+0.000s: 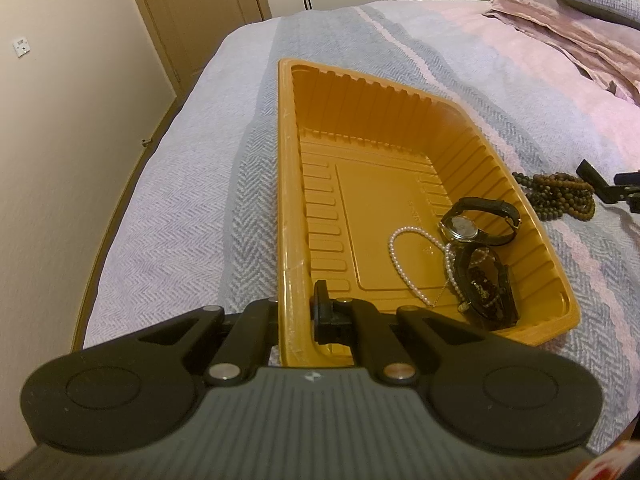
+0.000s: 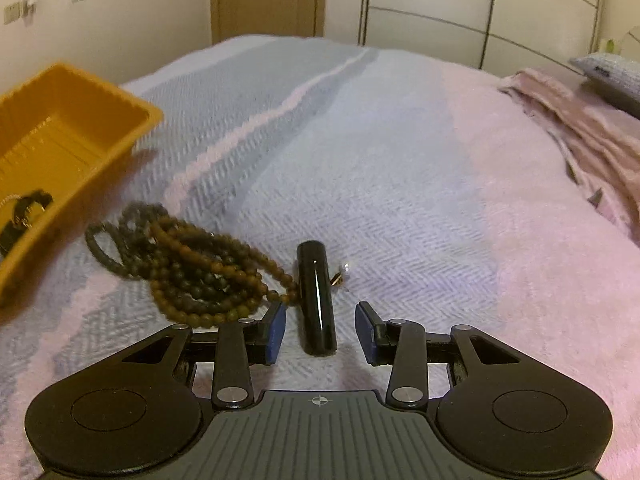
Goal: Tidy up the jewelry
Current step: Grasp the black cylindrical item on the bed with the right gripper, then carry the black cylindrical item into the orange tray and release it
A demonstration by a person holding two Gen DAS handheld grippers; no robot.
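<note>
Right claw (image 2: 320, 330) hovering wide open, empty, straddling black cylinder (image 2: 316, 296); cylinder's long axis running along fingers. Left claw (image 1: 296, 312) clamping orange tray (image 1: 286, 200) rim.

Tray (image 1: 360, 184): we see it resting on the bedspread (image 1: 180, 216).
In the tray: the wristwatch (image 1: 478, 222), pearl strand (image 1: 412, 260) and a dark bangle (image 1: 486, 284) sit together at our near right corner.
Bead necklaces (image 2: 188, 272): heaped on the bedspread just right of the tray.
Tube (image 2: 316, 296): right of the beads, touching them.
Folded blanket (image 2: 580, 128): far right, well apart.
</note>
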